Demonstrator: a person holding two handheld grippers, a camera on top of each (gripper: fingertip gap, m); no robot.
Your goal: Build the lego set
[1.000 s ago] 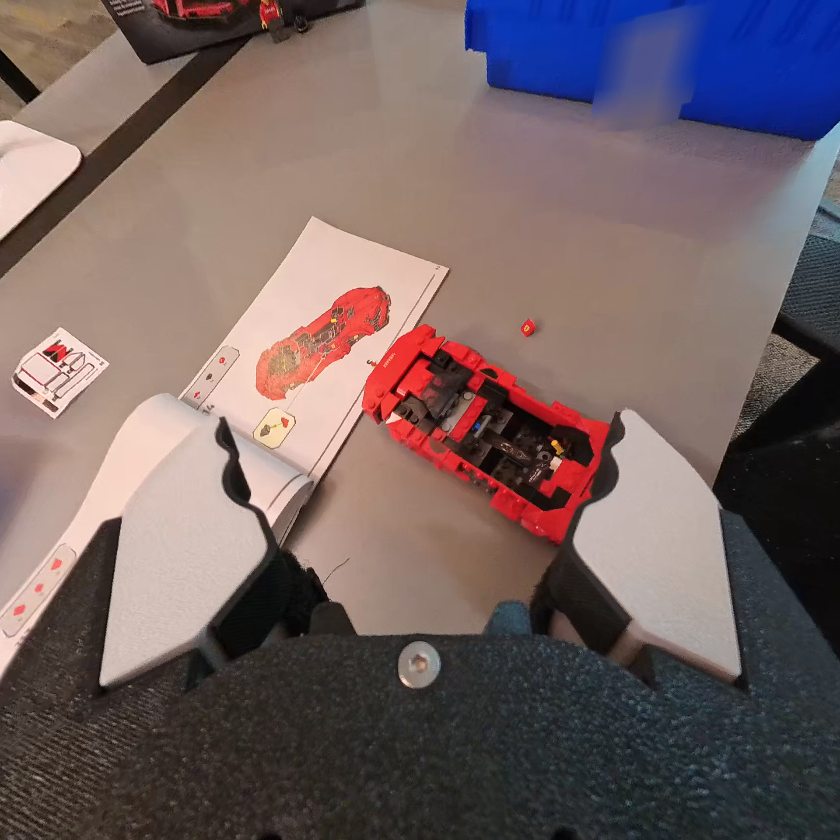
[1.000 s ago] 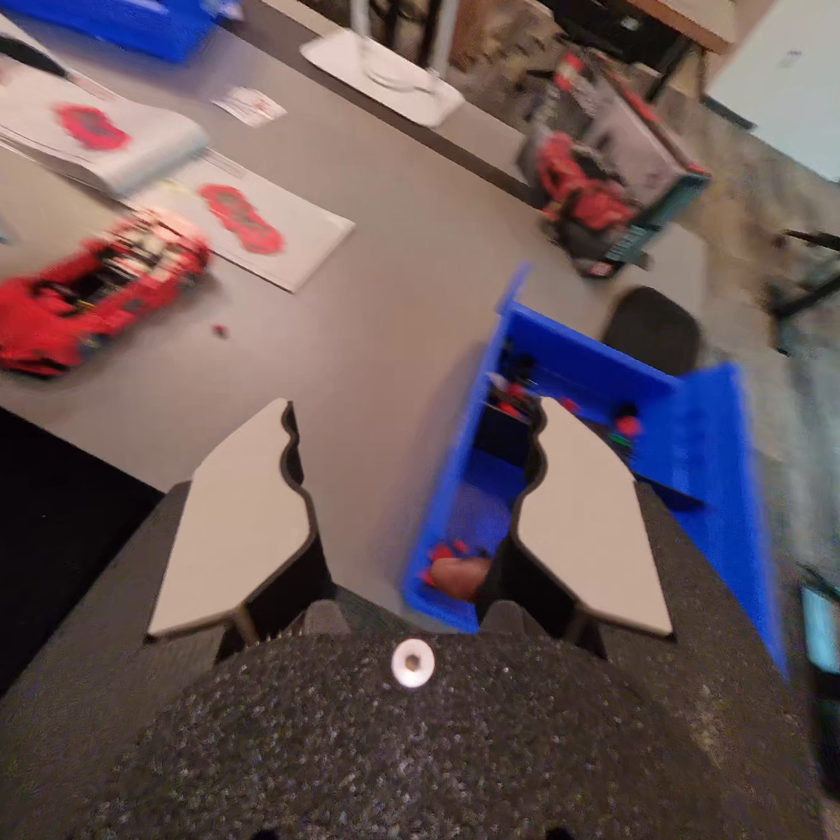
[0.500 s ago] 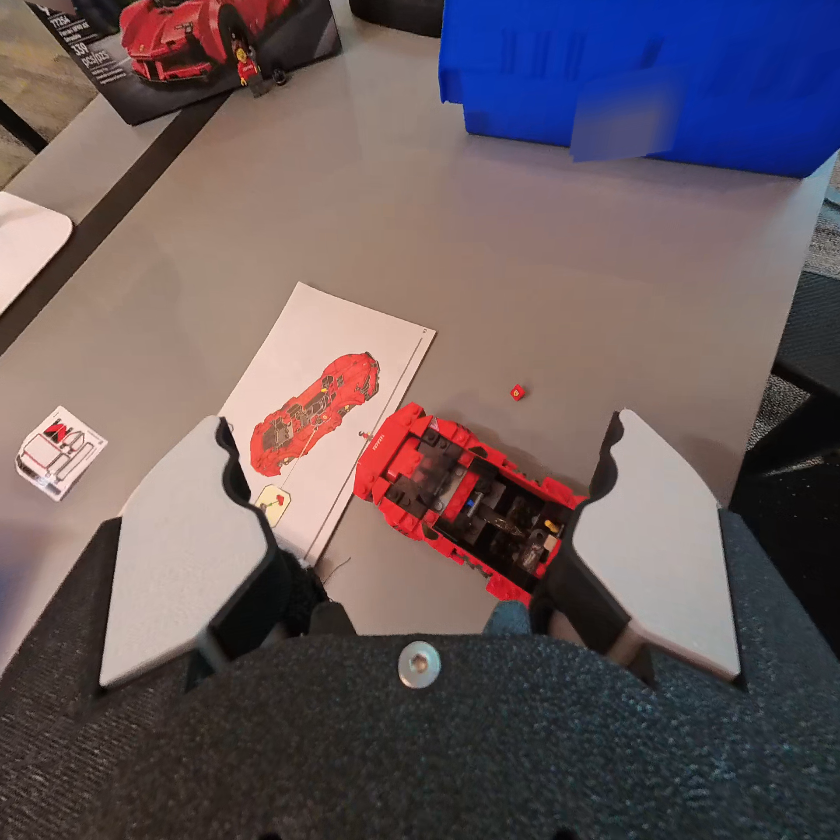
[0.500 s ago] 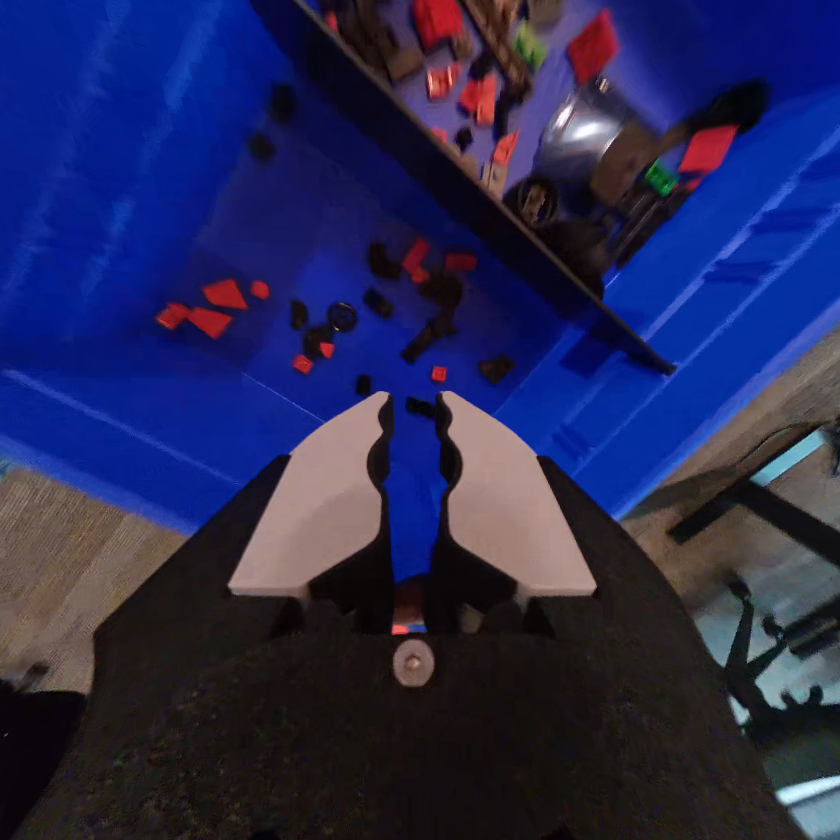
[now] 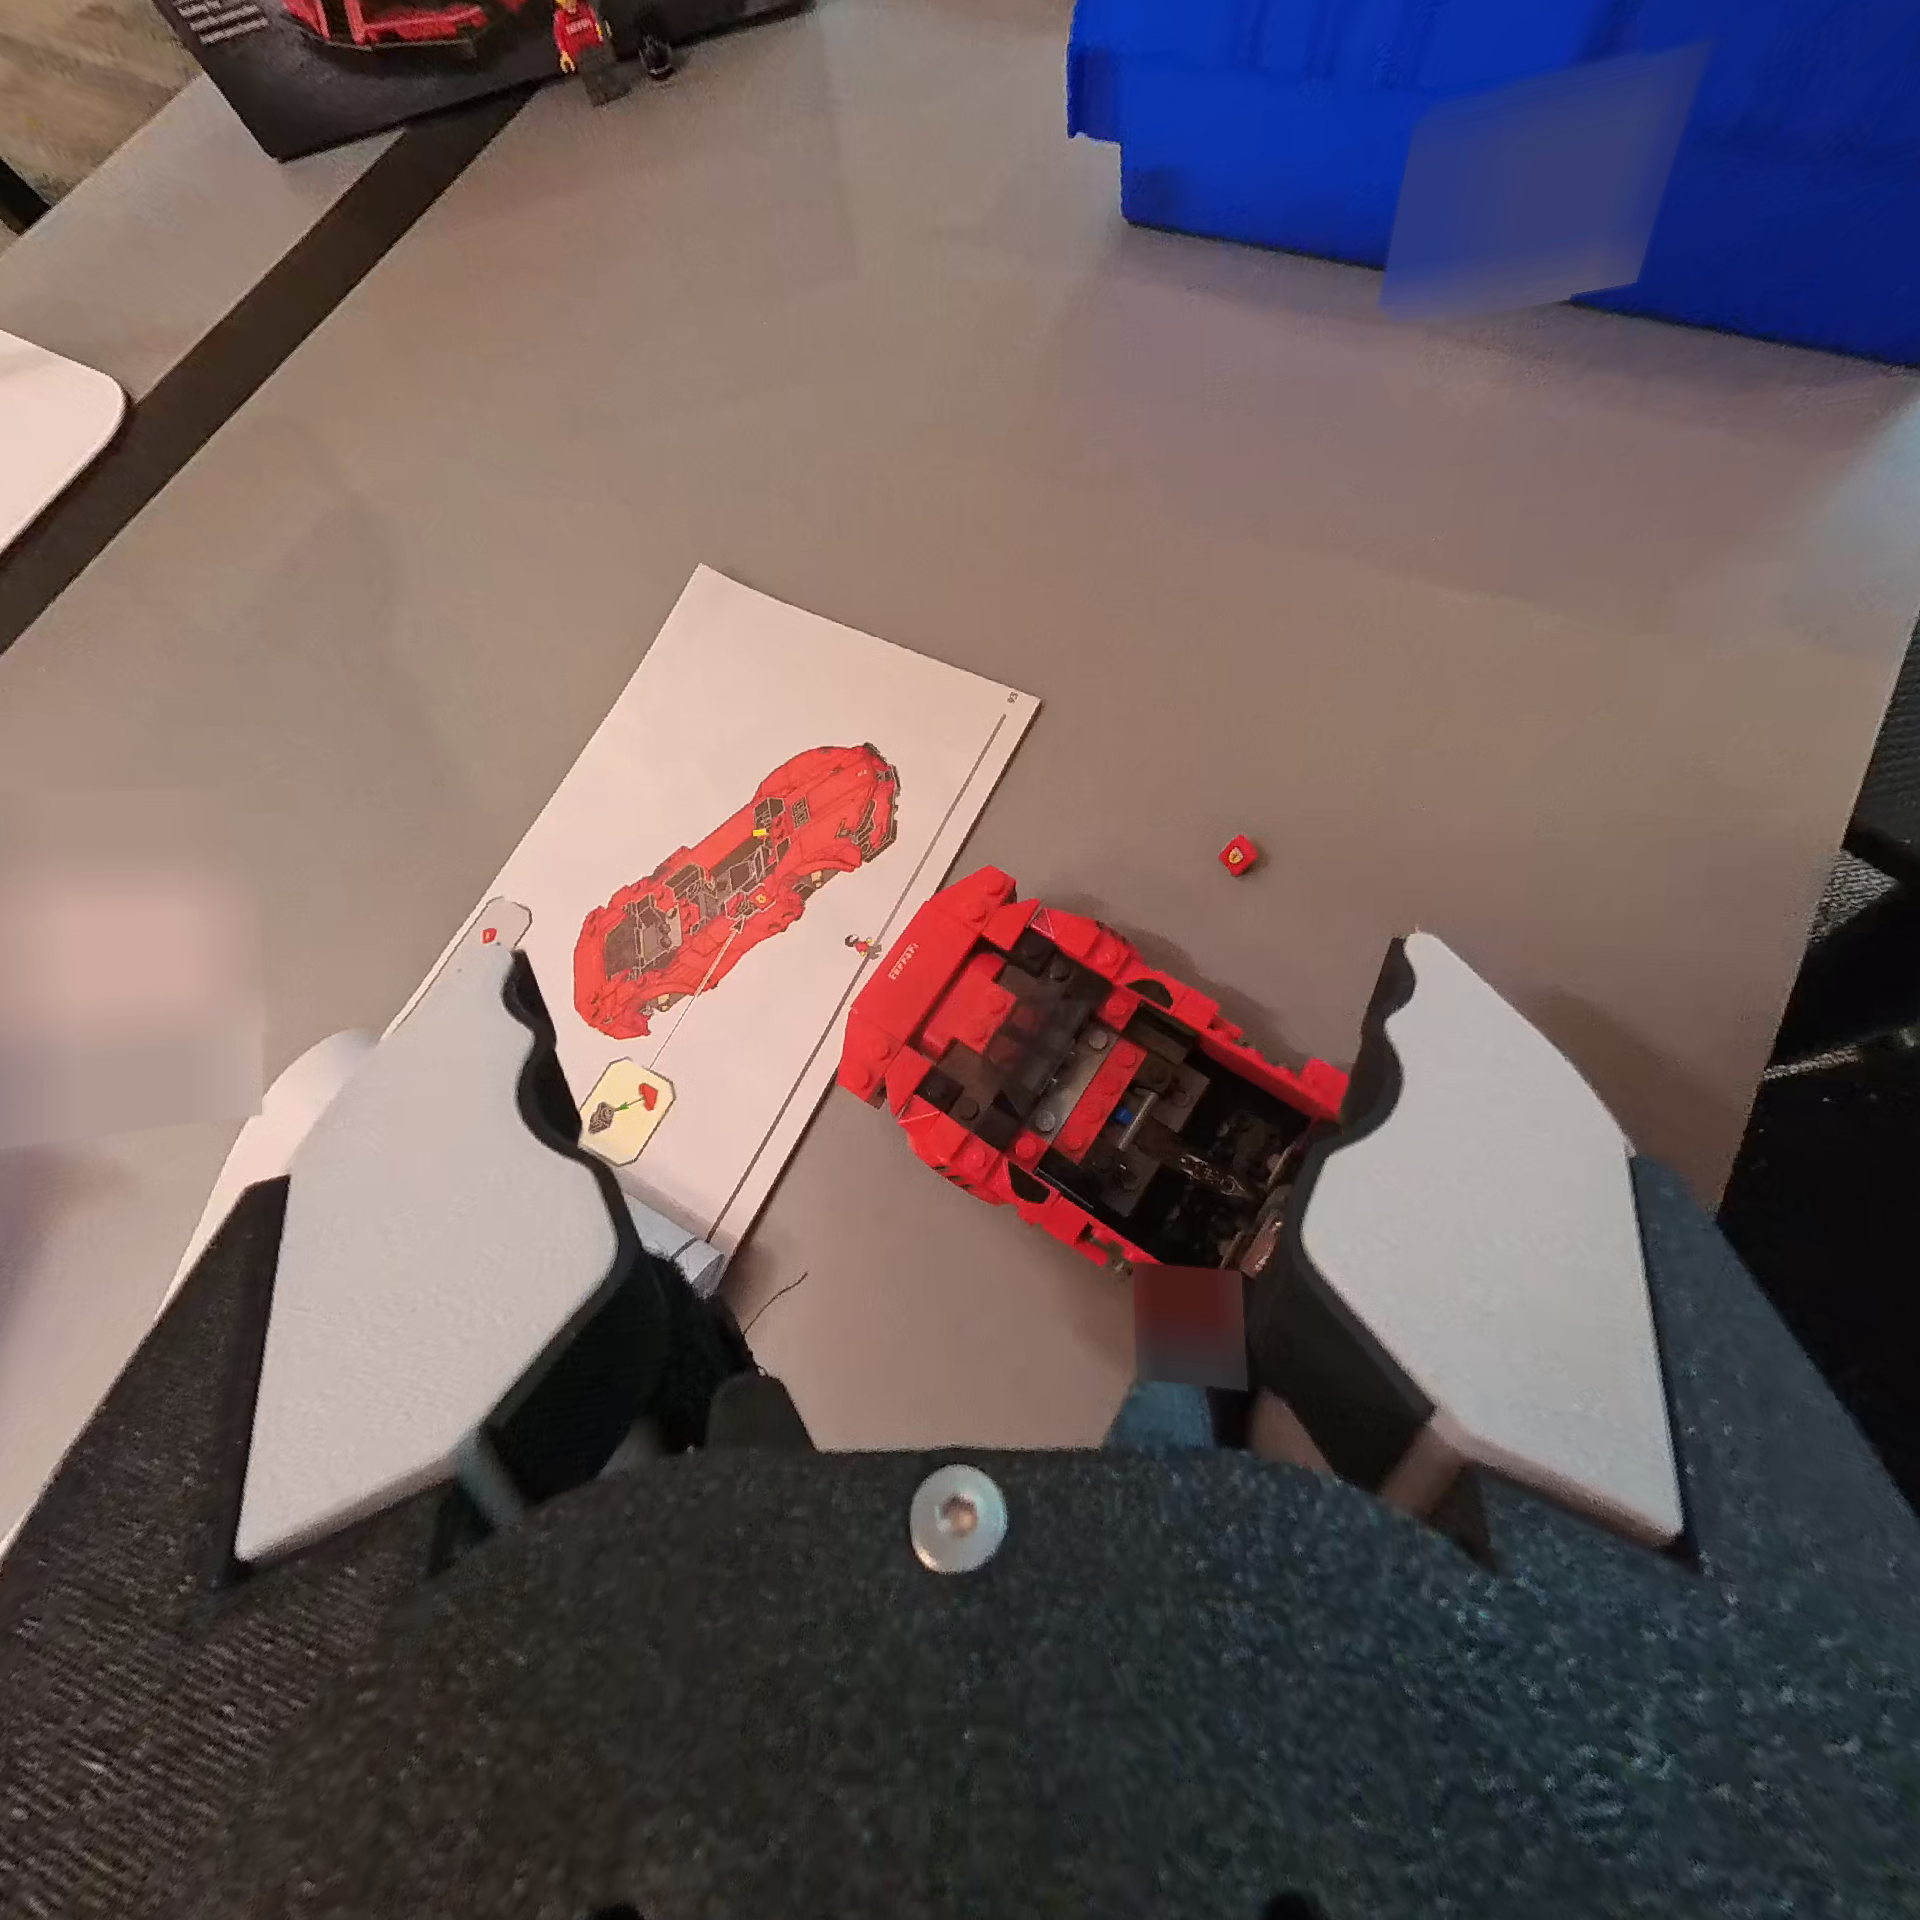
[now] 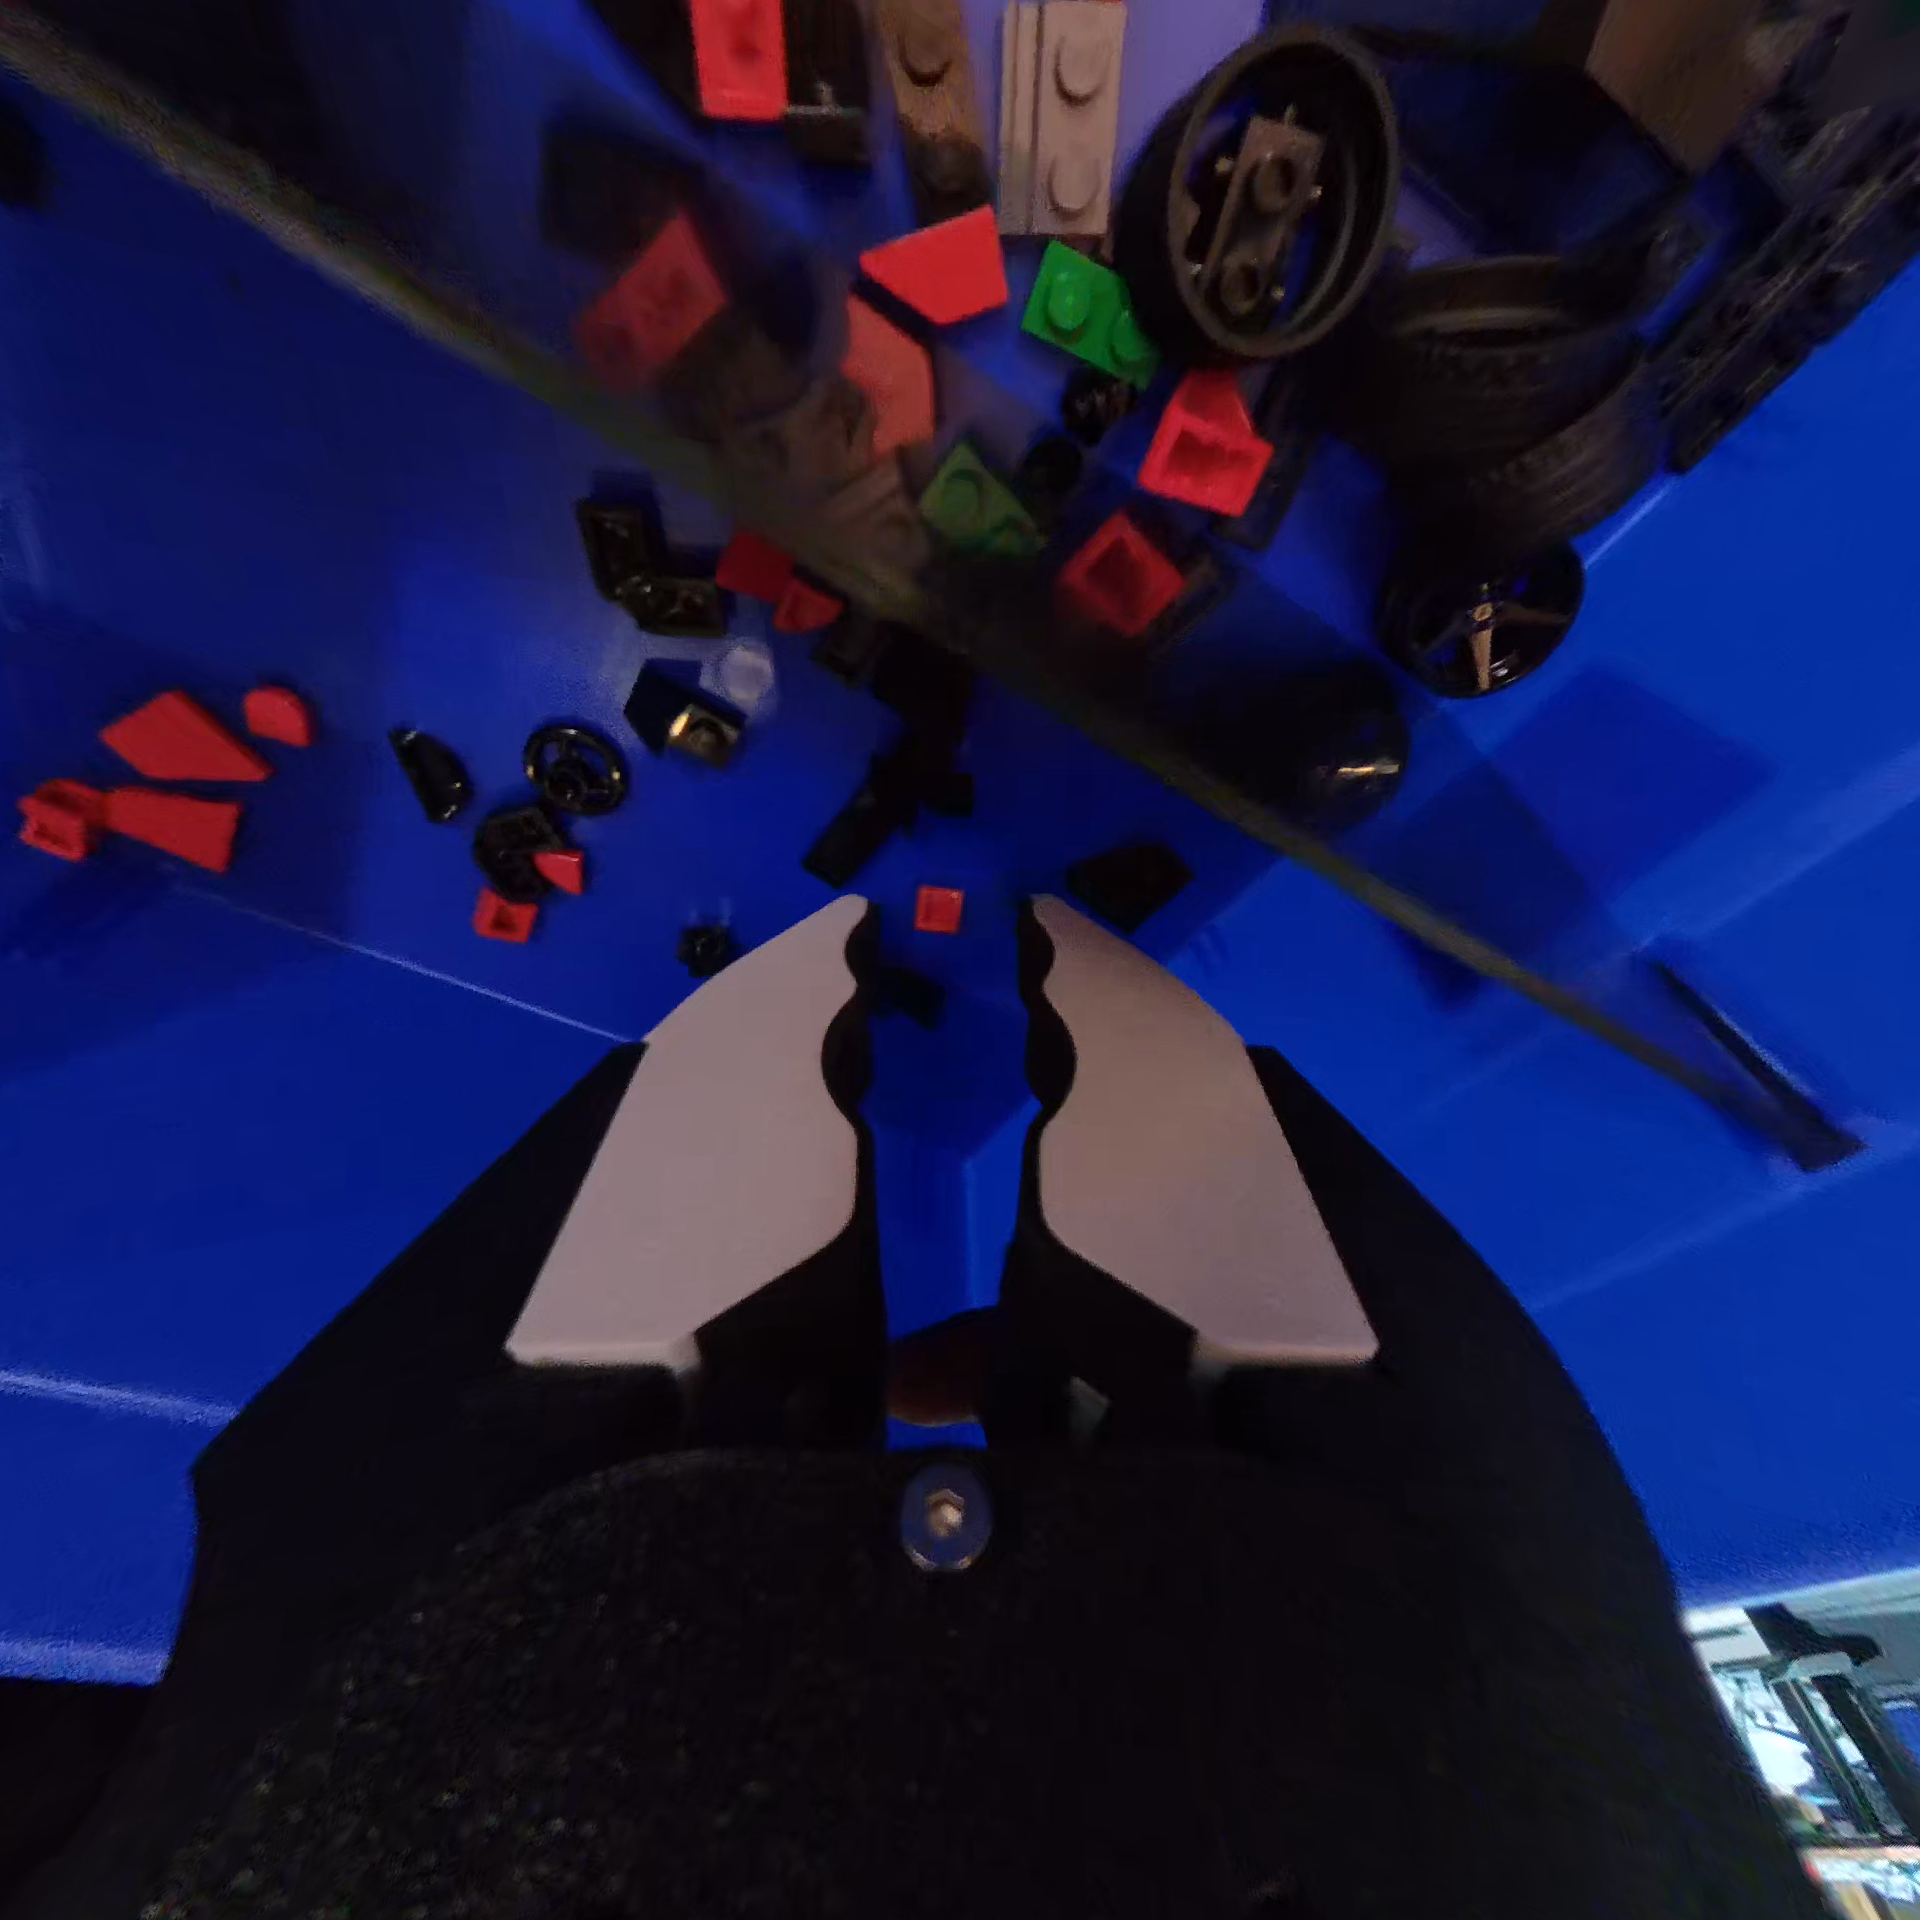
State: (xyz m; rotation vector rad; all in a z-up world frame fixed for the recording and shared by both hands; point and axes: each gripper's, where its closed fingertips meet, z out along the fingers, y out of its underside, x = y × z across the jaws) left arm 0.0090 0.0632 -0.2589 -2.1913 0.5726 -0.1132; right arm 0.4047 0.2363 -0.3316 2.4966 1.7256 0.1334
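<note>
In the left wrist view, the part-built red and black lego car (image 5: 1081,1081) lies on the grey table (image 5: 935,468) with its top open. My left gripper (image 5: 954,948) is open wide and empty just above it, the right finger (image 5: 1455,1195) covering the car's rear. A tiny red piece (image 5: 1238,854) lies beyond the car. My right gripper (image 6: 948,925) is down inside the blue bin (image 6: 260,1143), its jaws a small gap apart and empty. A small red square piece (image 6: 938,906) lies on the bin floor right at the tips.
The open instruction booklet (image 5: 769,894) lies left of the car. The blue bin (image 5: 1299,156) stands at the far right, the set's box (image 5: 416,62) at the far left. A black divider (image 6: 727,468) splits the bin; several red, black and green pieces and tyres (image 6: 1283,187) lie around. The gap from one gripper's tips to the other's is roughly 45 cm. It is some 9 cm from my left tips to the tiny red piece (image 5: 1238,854).
The right gripper swung from above the table into the blue bin, narrowed its jaws and dropped close to the loose pieces. The left gripper shifted slightly over the car and stayed open.
</note>
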